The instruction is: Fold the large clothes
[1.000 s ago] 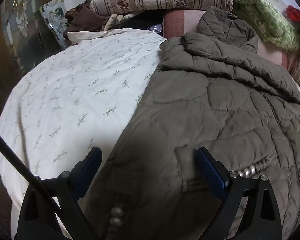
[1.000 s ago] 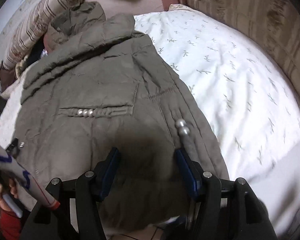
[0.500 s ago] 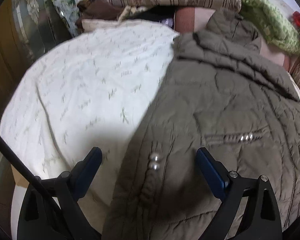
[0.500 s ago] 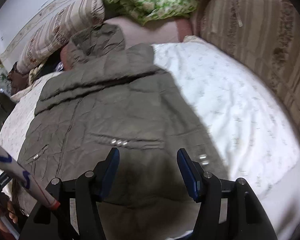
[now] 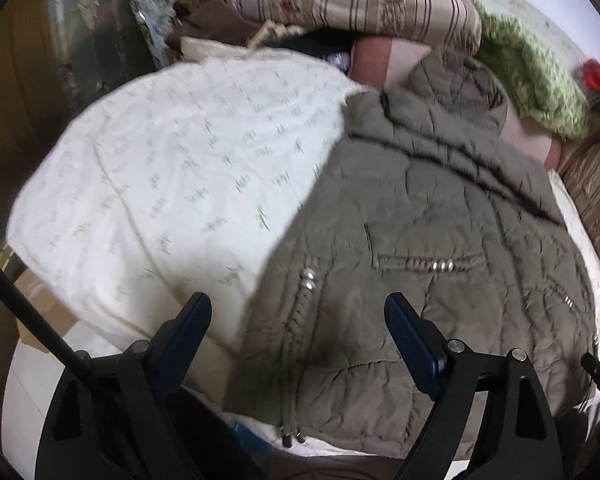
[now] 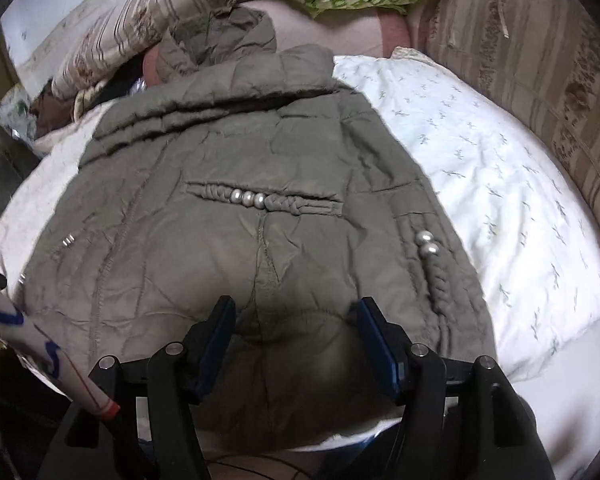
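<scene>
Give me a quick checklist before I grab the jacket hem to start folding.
1. Left gripper open: ok.
2. Right gripper open: ok.
3. Both grippers empty: ok.
4. Olive jacket lying spread on the white quilt: ok, though wrinkled.
5. Hood tucked flat: not ok, it rides up against the pink pillow.
6. Sleeves folded in: cannot tell.

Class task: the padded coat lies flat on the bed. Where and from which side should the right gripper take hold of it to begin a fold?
Best guess: the coat by its near hem. The right gripper hovers there, open, so come in low from the near bed edge; that edge lies free on the quilt.
</scene>
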Available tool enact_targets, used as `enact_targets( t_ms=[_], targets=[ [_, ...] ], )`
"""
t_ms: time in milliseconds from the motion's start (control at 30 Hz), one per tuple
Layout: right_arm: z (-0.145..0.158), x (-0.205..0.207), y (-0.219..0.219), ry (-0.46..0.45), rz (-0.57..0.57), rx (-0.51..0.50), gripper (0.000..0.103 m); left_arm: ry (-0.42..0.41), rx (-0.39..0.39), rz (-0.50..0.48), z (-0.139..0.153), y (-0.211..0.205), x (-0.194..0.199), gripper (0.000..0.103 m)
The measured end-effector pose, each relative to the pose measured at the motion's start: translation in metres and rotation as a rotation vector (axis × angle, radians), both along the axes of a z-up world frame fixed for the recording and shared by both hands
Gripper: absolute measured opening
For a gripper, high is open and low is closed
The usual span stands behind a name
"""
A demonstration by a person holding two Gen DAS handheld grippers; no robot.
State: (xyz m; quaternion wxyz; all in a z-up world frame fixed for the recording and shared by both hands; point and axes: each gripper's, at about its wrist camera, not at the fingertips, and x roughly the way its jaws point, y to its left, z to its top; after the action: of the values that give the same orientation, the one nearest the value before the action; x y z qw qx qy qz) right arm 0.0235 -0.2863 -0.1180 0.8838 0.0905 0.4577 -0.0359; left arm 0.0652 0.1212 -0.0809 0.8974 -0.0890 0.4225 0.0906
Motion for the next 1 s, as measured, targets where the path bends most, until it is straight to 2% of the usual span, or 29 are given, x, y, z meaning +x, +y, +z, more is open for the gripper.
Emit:
enact_targets(
  t_ms=[200,300,400,633,767,900,1000],
  targets=[
    [0.034,-0.020,-0.002,-0.051,-0.023,0.038,0.068,-0.101,0.032,0.017,0.045,0.004,-0.031,0.088],
    [0.054,-0.026,-0.001,-0.066,-0.025,0.019,0.071,-0.110,0.042,0.007,0.056,0.005,-0.037,0.088],
    [0.066,-0.022,-0.002,-0.074,-0.026,0.010,0.071,-0.101,0.039,-0.024,0.059,0.003,-0.027,0.088],
    [0.081,0.019,0.006,-0.073,-0.007,0.035,0.073,-0.088,0.026,-0.060,0.055,-0.014,0.042,0.088],
    [0.066,0.065,0.024,-0.053,0.023,-0.028,0.073,-0.079,0.050,-0.058,0.033,-0.024,0.096,0.088],
    [0.044,0.109,0.034,-0.010,0.010,-0.043,0.073,-0.029,0.025,-0.072,0.009,-0.031,0.146,0.088],
    [0.048,0.132,0.045,-0.014,0.023,-0.065,0.073,-0.020,0.022,-0.076,-0.002,-0.037,0.182,0.088]
  ],
)
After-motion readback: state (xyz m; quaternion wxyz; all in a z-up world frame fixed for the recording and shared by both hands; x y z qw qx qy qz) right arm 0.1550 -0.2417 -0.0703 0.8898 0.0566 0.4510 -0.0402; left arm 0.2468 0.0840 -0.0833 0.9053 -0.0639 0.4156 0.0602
